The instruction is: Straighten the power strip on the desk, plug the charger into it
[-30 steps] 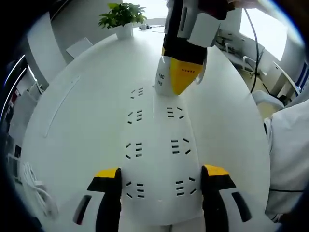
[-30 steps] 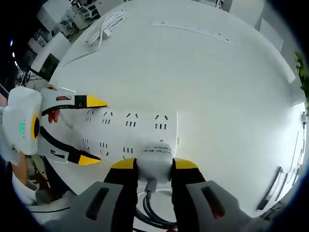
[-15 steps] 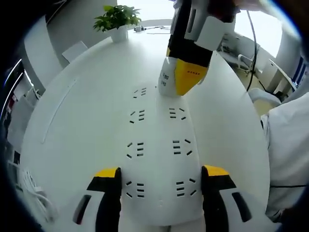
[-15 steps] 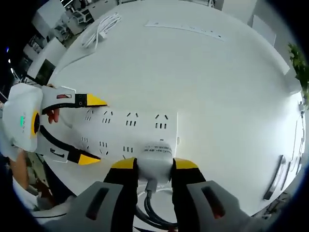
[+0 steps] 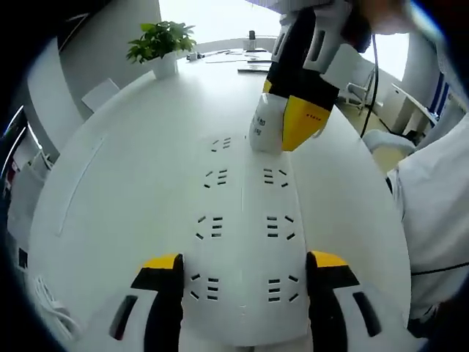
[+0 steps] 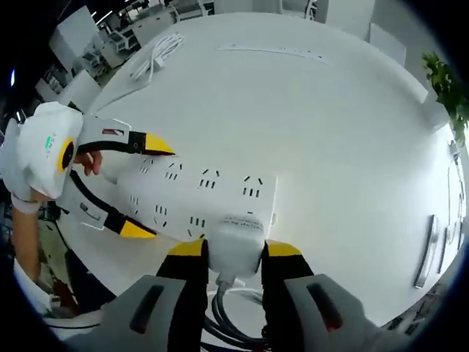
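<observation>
A white power strip (image 5: 242, 220) with two rows of sockets lies on the round white table (image 5: 124, 161). My left gripper (image 5: 245, 268) is shut on its near end, one jaw against each long side. At the strip's far end, my right gripper (image 5: 282, 125) comes down from above, shut on a white charger (image 5: 265, 130) that sits on the last socket. In the right gripper view the charger (image 6: 234, 242) is clamped between my right gripper (image 6: 234, 249) jaws, its dark cable (image 6: 231, 319) trailing below. The strip (image 6: 190, 202) runs left to the left gripper (image 6: 146, 187).
A potted plant (image 5: 157, 44) stands at the table's far edge, with dark flat items (image 5: 253, 64) near it. A second long white strip (image 6: 271, 50) and a coiled white cable (image 6: 157, 50) lie across the table. A person's white sleeve (image 5: 432, 213) is at the right.
Both views have shifted a little. In the right gripper view the strip and the left gripper now slant upward to the left. The charger stays on the strip's end socket.
</observation>
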